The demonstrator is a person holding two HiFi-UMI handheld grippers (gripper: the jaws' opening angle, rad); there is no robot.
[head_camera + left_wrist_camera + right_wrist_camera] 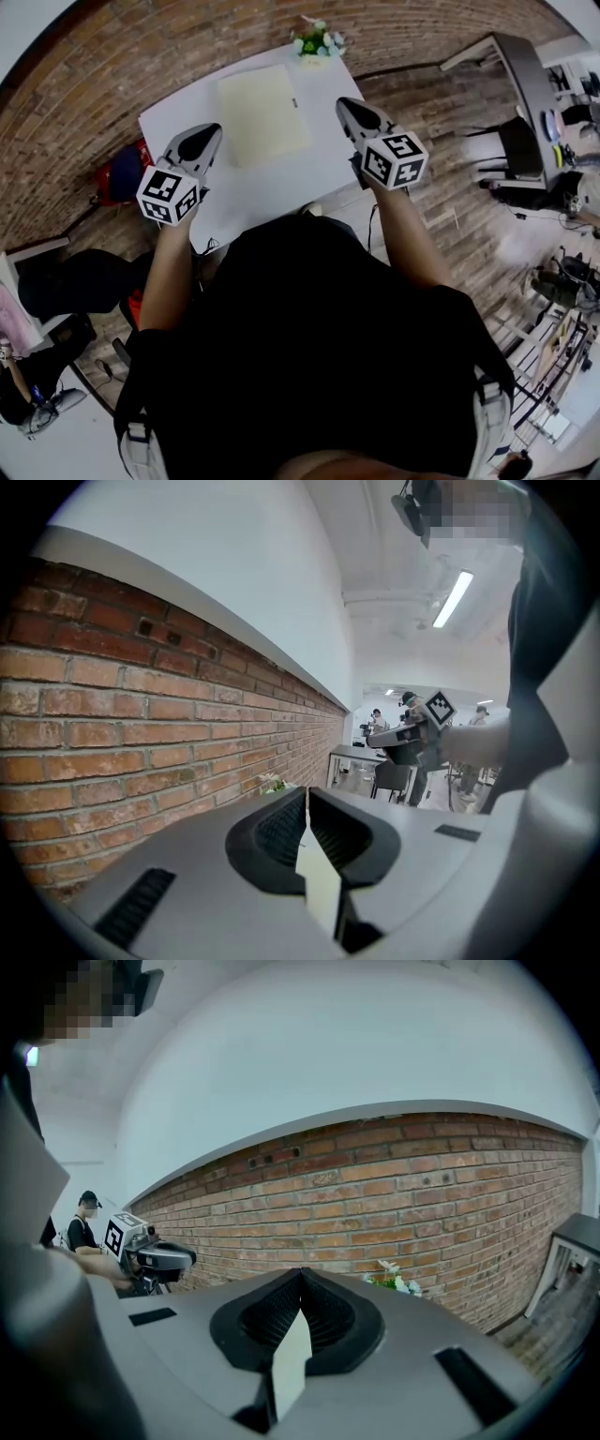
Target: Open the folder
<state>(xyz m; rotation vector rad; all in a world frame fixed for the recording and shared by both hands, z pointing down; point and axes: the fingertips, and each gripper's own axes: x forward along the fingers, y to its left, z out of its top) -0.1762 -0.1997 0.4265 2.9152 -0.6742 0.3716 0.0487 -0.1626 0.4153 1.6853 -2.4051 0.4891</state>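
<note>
A pale yellow folder lies flat and closed on the white table. My left gripper hovers over the table's left part, just left of the folder and apart from it. My right gripper hovers to the folder's right, near the table's right edge. In the left gripper view the jaws meet at their tips with nothing between them, so the left gripper is shut. The right gripper looks the same, shut and empty. The folder is hidden in both gripper views.
A small pot of white flowers stands at the table's far edge. A brick wall runs behind the table. A dark desk and chair stand to the right, and a red object sits left of the table.
</note>
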